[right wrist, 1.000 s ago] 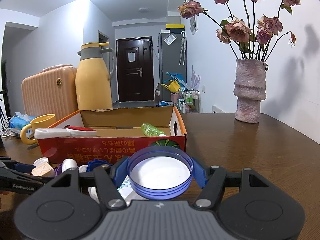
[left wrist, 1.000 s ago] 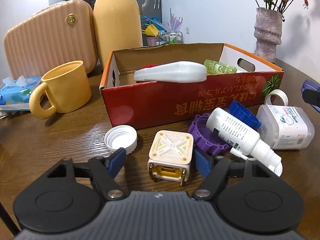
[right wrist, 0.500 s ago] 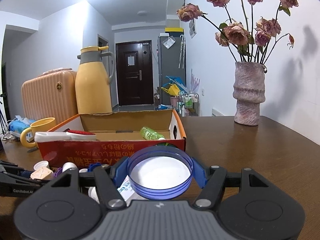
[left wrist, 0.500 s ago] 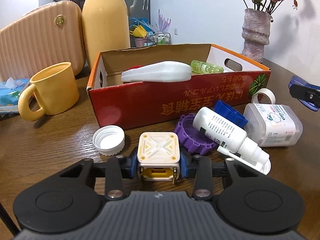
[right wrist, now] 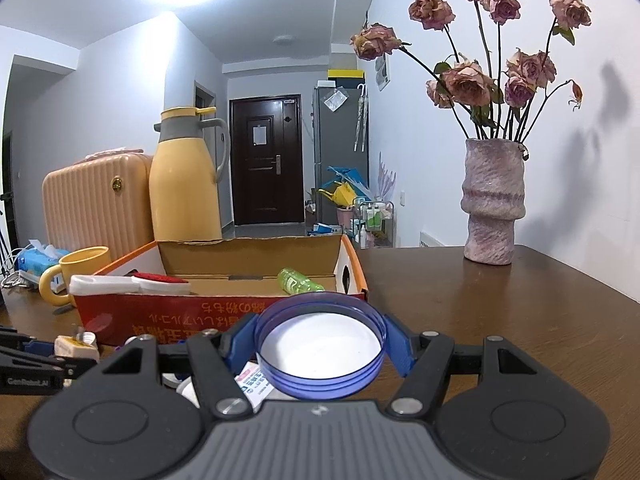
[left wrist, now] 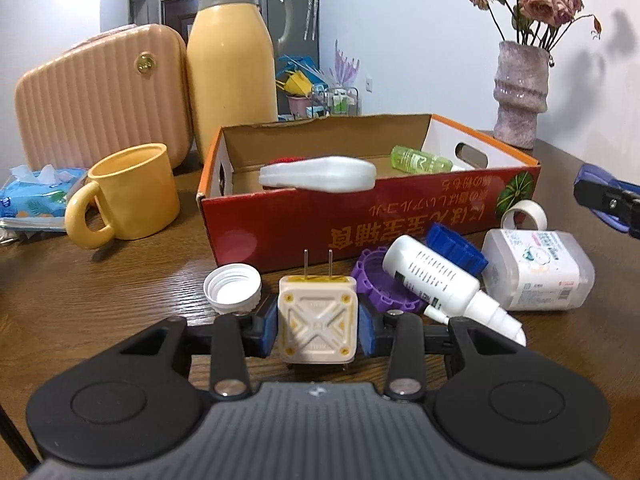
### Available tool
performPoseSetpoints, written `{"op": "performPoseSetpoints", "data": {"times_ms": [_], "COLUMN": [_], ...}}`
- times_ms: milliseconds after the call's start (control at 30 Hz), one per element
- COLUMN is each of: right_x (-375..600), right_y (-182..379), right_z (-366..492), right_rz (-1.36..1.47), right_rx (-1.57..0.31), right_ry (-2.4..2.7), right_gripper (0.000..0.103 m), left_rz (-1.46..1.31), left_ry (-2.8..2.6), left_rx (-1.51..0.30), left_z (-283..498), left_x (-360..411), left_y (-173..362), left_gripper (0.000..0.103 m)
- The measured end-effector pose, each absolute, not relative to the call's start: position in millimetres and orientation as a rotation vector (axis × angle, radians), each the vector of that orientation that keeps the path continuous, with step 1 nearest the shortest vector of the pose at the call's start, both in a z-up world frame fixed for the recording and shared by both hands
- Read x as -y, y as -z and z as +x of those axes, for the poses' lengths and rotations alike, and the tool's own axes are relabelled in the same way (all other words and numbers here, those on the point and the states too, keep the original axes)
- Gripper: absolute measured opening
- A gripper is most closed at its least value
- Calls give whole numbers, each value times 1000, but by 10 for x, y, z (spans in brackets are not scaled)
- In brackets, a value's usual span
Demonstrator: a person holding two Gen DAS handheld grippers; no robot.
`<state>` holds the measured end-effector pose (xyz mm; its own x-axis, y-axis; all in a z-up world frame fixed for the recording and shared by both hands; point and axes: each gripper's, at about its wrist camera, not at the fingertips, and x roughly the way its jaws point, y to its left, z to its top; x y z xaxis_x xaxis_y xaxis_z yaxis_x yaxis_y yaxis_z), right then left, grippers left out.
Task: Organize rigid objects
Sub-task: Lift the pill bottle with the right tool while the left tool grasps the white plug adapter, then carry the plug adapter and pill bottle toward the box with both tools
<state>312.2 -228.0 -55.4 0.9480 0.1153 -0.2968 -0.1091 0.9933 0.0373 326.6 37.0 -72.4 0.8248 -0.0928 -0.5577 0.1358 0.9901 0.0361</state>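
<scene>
My left gripper (left wrist: 318, 330) is shut on a cream plug adapter (left wrist: 317, 322), lifted and tilted so its two prongs point up toward the red cardboard box (left wrist: 360, 216). The box holds a white flat object (left wrist: 318, 174) and a green bottle (left wrist: 420, 159). My right gripper (right wrist: 320, 346) is shut on a blue round lid (right wrist: 320, 350), held above the table in front of the box (right wrist: 224, 316). A white cap (left wrist: 232, 288), purple ring (left wrist: 380, 284), white dropper bottle (left wrist: 436, 280), blue cap (left wrist: 456, 246) and clear jar (left wrist: 536, 276) lie before the box.
A yellow mug (left wrist: 128, 196), yellow thermos (left wrist: 232, 68), pink case (left wrist: 96, 96) and tissue pack (left wrist: 36, 196) stand left of the box. A tape roll (left wrist: 524, 214) lies at the box's right corner. A vase of dried roses (right wrist: 494, 204) stands at the back right.
My left gripper closed on the plug adapter, then lifted and tilted it so its prongs point up. My right gripper kept hold of the blue lid and barely moved.
</scene>
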Motion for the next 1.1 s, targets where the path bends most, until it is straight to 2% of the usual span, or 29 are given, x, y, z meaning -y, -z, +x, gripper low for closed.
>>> {"op": "performPoseSetpoints", "data": {"times_ms": [700,1100], "right_x": [2276,2272], "right_y": [447,392], "right_z": [2877,2849], "right_rz": [54,72], "right_rx": [-235,-229], "right_ry": [-142,-185], "right_gripper": [66,66], "left_rz": [12,-19], "left_ry": [107,120], "left_rx": [-397,-378], "left_z": [2650,2602], "left_x": [-76,113], "left_y": [339,194], "left_gripper": [39,39]}}
